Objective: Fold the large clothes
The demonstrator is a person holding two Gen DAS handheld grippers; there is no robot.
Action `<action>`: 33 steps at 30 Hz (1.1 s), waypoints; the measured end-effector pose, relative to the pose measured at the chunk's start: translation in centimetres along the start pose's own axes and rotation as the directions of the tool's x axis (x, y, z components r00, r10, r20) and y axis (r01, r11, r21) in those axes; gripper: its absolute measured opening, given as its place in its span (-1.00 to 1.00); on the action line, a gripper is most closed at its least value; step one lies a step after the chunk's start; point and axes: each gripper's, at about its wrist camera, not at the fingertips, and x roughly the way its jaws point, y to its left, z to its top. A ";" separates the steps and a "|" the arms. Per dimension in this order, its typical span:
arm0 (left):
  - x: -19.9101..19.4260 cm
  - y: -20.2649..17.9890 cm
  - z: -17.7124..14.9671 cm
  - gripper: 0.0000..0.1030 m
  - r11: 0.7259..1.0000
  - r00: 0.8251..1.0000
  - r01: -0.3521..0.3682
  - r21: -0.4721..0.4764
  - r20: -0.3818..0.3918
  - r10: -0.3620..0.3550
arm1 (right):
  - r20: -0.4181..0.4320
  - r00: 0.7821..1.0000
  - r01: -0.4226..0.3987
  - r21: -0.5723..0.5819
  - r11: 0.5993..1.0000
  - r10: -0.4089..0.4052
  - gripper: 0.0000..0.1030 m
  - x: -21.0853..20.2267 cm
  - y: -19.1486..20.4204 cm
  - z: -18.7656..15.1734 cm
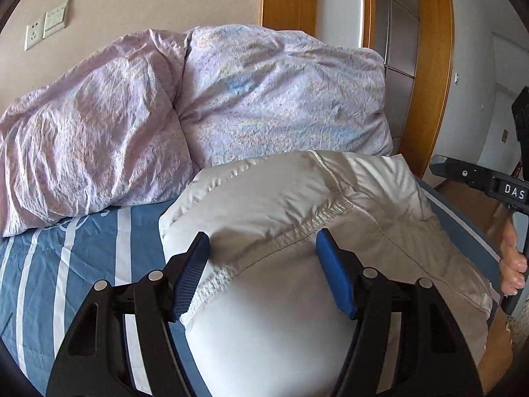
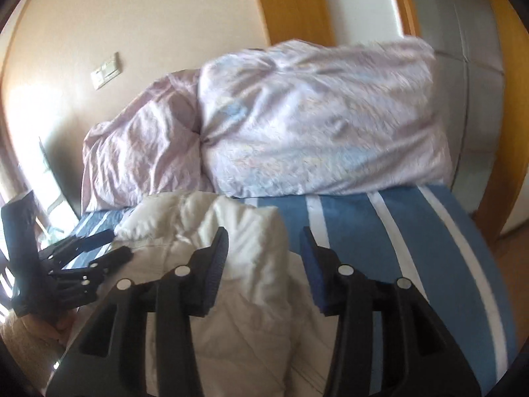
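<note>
A white puffy jacket (image 1: 284,218) lies folded in a thick bundle on the blue striped bed sheet (image 1: 76,258). My left gripper (image 1: 263,241) is open, its blue pads straddling a stitched seam of the jacket just above the fabric. In the right wrist view the jacket (image 2: 231,284) lies below my right gripper (image 2: 264,241), which is open over its right edge and empty. The left gripper (image 2: 109,244) shows there at the left, open over the jacket's far side. The right gripper's handle (image 1: 496,182) and the hand holding it show at the right edge of the left wrist view.
A crumpled lilac duvet (image 1: 198,109) is piled along the back of the bed against the wall. A wooden door frame (image 1: 433,66) stands behind to the right. Bare striped sheet (image 2: 413,248) lies right of the jacket. The bed edge drops to a wooden floor at the right.
</note>
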 end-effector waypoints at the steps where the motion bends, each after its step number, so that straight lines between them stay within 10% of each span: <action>1: 0.0 -0.1 0.0 0.32 1.000 1.000 -0.004 0.006 -0.002 0.004 | -0.014 1.000 -0.007 -0.033 0.999 0.006 -0.13 0.5 0.8 0.2; 10: 1.4 -1.9 -0.4 0.34 0.997 0.997 -0.060 0.057 -0.036 0.062 | -0.168 0.985 0.004 -0.111 0.994 -0.023 -0.19 7.2 2.5 -1.5; 33: 5.3 -3.2 -2.2 0.53 0.991 0.990 -0.124 0.058 -0.066 0.128 | -0.180 0.982 -0.054 0.004 0.999 0.053 -0.18 11.4 -0.4 -5.3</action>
